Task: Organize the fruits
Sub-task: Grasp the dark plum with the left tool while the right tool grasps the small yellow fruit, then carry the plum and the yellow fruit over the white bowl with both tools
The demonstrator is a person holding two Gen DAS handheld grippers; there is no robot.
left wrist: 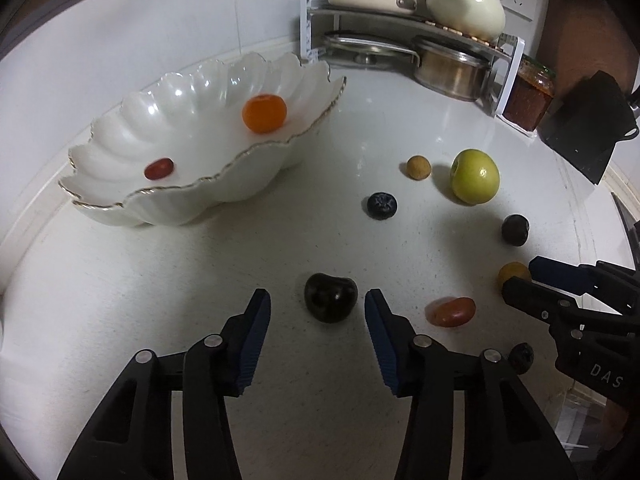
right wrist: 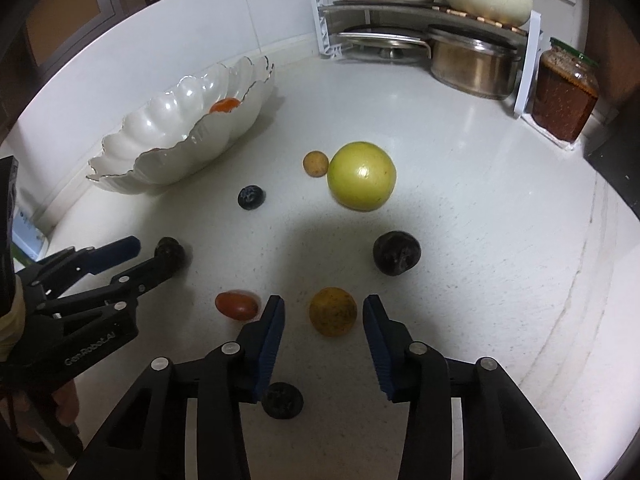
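Observation:
A white scalloped bowl holds an orange and a red cherry tomato; it also shows in the right wrist view. My left gripper is open with a dark cherry between its fingertips. My right gripper is open around a small yellow-orange fruit. On the counter lie a green apple, a blueberry, a tan longan, a dark plum, a red tomato and a dark berry.
A rack with pots and lids stands at the back. A jar of red sauce stands to its right. A black object is at the far right. The wall runs behind the bowl.

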